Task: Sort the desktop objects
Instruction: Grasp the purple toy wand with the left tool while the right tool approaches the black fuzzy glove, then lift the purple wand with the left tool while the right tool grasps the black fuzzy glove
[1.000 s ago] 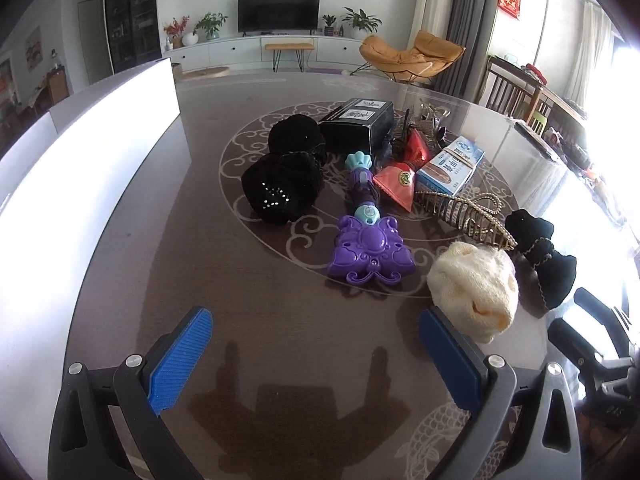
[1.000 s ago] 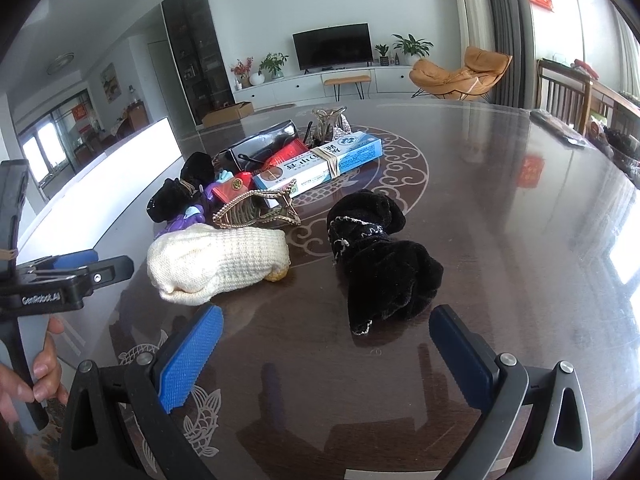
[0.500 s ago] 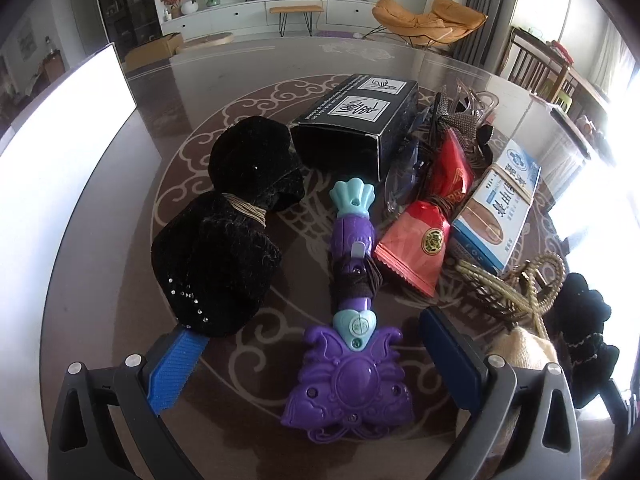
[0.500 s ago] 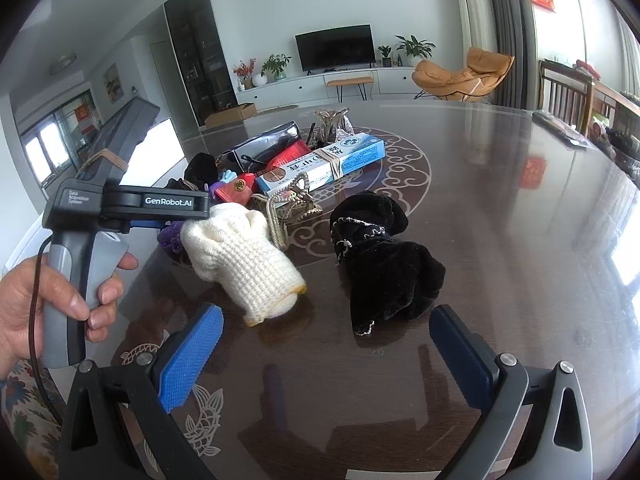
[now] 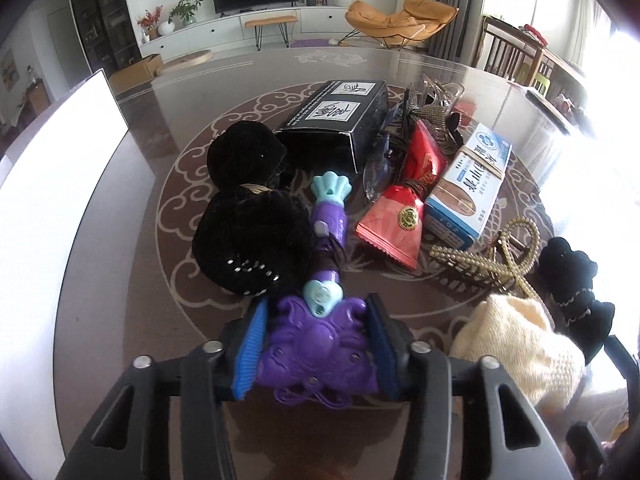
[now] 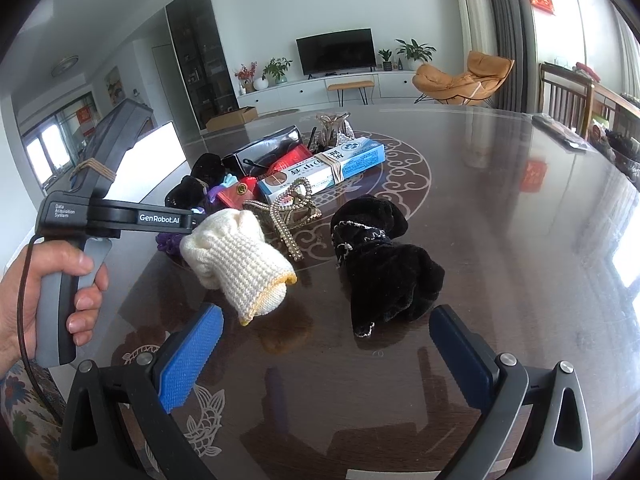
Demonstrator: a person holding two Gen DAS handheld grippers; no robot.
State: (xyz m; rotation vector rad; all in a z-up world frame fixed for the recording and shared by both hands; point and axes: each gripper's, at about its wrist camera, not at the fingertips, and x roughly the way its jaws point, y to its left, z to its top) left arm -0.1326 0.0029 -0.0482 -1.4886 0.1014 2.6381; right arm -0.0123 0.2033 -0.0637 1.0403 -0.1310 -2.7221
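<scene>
A purple toy wand [image 5: 320, 360] with a teal-tipped handle lies on the dark table [image 5: 160, 320]. My left gripper [image 5: 316, 340] is closing, its blue pads pressed on both sides of the wand's purple head. In the right wrist view a hand [image 6: 52, 280] holds that gripper, and a cream knitted glove [image 6: 240, 256] hides its fingers. My right gripper [image 6: 324, 356] stands open near the table's front with nothing between its jaws. A black velvet piece [image 6: 388, 264] lies just beyond it.
Around the wand lie a black velvet bundle [image 5: 248, 216], a black box [image 5: 336, 120], a red packet [image 5: 400, 216], a blue-and-white carton [image 5: 468, 184], a gold hair clip [image 5: 480, 268] and the cream glove [image 5: 520, 352]. A white panel [image 5: 52, 208] edges the table's left.
My left gripper has moved forward over the purple wand and its jaws have narrowed onto the wand's head. The cream glove has been pushed aside. The right gripper has kept still.
</scene>
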